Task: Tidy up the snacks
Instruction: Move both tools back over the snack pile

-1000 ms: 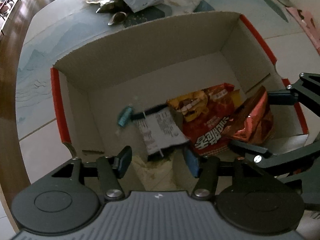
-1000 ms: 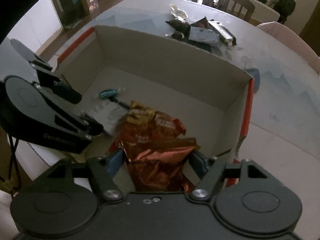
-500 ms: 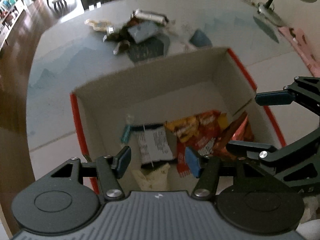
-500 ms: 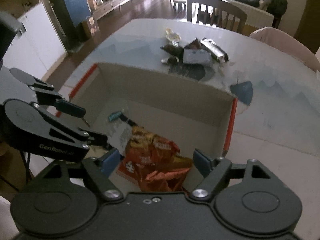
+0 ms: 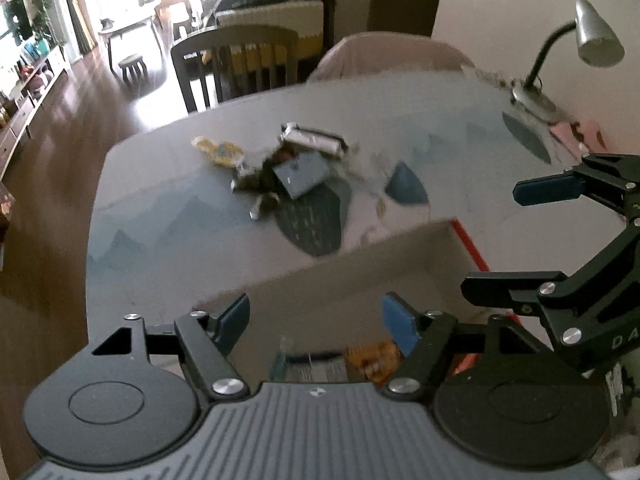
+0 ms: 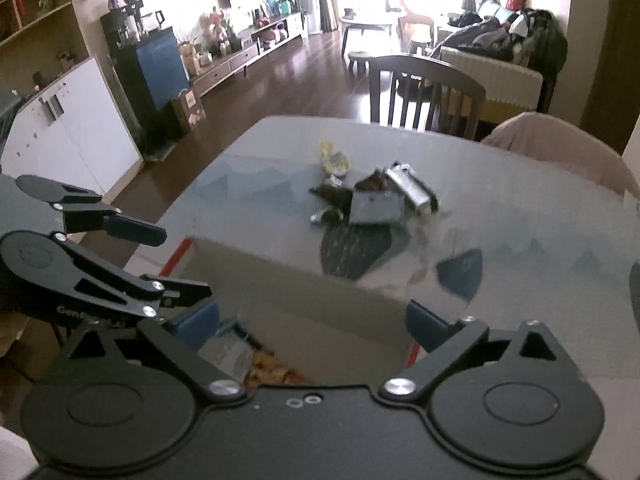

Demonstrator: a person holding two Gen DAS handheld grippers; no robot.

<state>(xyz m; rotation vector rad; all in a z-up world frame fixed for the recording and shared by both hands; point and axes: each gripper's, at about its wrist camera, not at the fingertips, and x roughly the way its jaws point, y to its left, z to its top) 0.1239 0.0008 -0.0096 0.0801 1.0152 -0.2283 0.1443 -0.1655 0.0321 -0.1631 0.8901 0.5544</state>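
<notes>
A cardboard box with red edges stands on the table's near side. Snack packets lie in its bottom, partly hidden behind my grippers: an orange one and a white one. A pile of loose snacks lies on the table beyond the box, with a grey packet, a silver bar and a yellow wrapper. My left gripper is open and empty above the box. My right gripper is open and empty above the box.
A desk lamp stands at the table's far right corner. A wooden chair and a pink padded chair stand at the far side. The table surface carries a blue mountain pattern.
Both grippers have lifted up and tilted away from the box's inside toward the far table. The right gripper let go of the red packet, which now lies in the box.
</notes>
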